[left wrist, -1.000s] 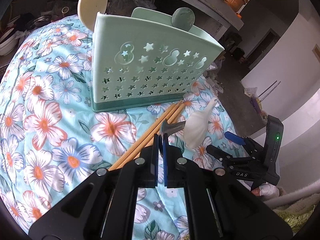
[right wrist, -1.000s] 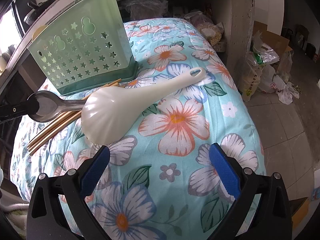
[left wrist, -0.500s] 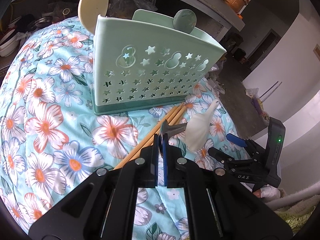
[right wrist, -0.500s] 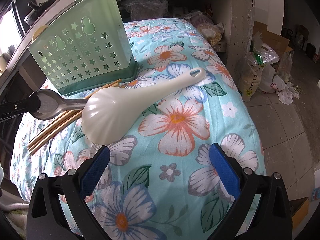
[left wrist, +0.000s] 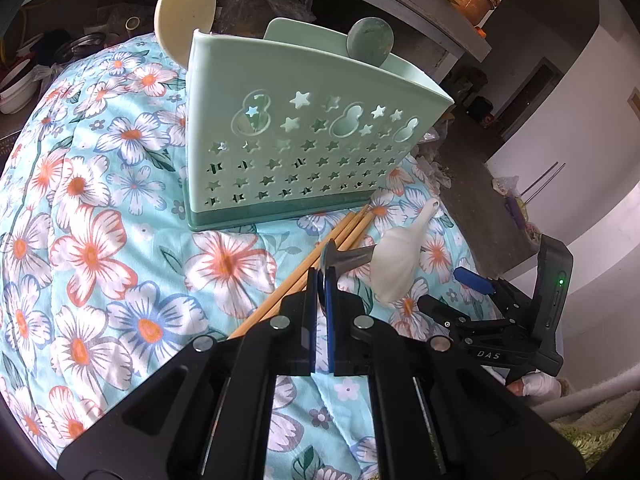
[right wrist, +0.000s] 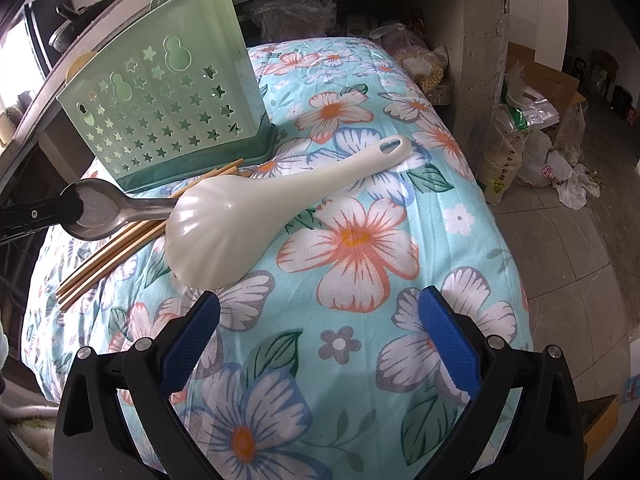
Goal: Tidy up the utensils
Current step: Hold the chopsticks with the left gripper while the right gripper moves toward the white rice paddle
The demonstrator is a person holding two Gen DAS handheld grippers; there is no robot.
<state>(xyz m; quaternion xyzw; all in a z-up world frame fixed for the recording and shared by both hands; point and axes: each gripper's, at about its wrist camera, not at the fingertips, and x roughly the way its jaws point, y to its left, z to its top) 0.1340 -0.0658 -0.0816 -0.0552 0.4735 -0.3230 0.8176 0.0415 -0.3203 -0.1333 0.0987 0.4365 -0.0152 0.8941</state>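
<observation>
Nothing moved; left fingers [left wrist: 320,280] hide spoon [right wrist: 100,210] bowl.

Lettering on gripper: the white letters "DAS" are read on the black body of the right gripper [left wrist: 476,300], as seen from the left wrist view.
Light on gripper: a small green lamp is seen lit on the upright black part of the same gripper; no text is carried by it.
Print on sack: dark characters are seen on a pale sack [right wrist: 500,168] on the floor in the right wrist view, but they are too small to be read.
Mark on bag: a red mark is printed on a white plastic bag [right wrist: 548,168] beside the sack; it cannot be read.
Holder: only star and gourd cut-outs are borne by the green utensil holder [left wrist: 304,148]; no lettering is seen.
</observation>
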